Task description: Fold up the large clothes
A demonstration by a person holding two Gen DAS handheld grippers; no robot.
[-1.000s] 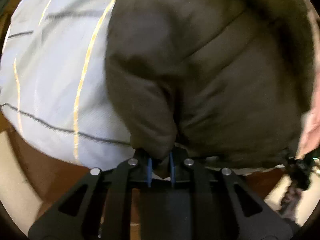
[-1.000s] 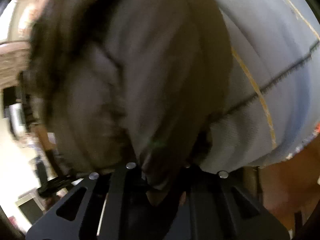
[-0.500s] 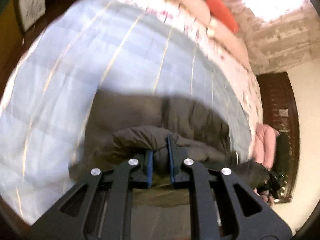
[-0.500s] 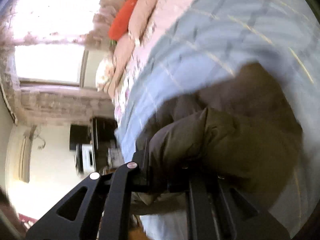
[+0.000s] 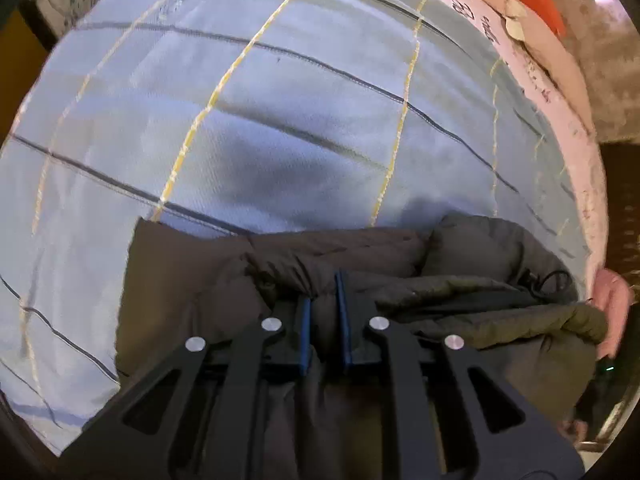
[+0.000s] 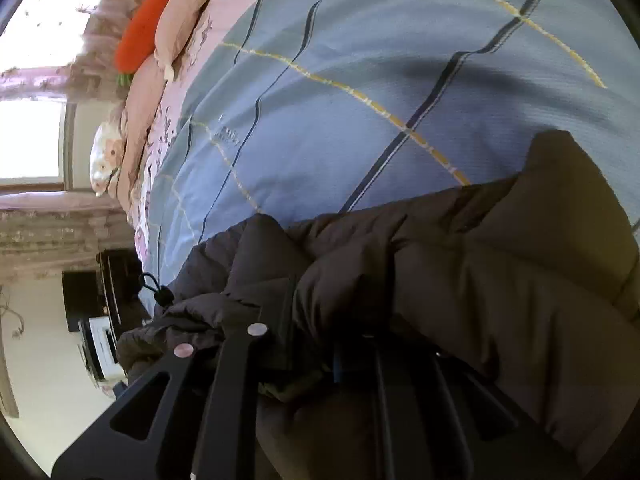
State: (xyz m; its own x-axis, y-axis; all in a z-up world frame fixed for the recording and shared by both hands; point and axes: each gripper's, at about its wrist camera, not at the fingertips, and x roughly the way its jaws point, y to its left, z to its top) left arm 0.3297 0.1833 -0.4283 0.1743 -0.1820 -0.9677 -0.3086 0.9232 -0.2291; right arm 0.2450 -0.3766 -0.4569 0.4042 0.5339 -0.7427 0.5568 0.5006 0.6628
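A dark olive-brown puffer jacket [image 5: 360, 256] lies at the near edge of a bed and shows in the right wrist view [image 6: 500, 272] too. My left gripper [image 5: 325, 308] is shut on a fold of the jacket, with fabric pinched between its blue pads. My right gripper [image 6: 328, 320] is shut on another bunched fold of the jacket; its right finger is mostly hidden by the cloth. A black drawcord with a toggle [image 6: 160, 292] hangs from the jacket's edge.
The bed carries a light blue blanket [image 5: 280, 120] with yellow and dark stripes. Pink floral bedding [image 6: 160, 136], pink pillows [image 6: 180, 12] and an orange cushion [image 6: 144, 36] lie at its far end. Dark furniture [image 6: 108, 292] stands beside the bed.
Both grippers have swung down from in front of the hanging jacket to the bed. The jacket now lies on the blue blanket, still gripped at both folds.
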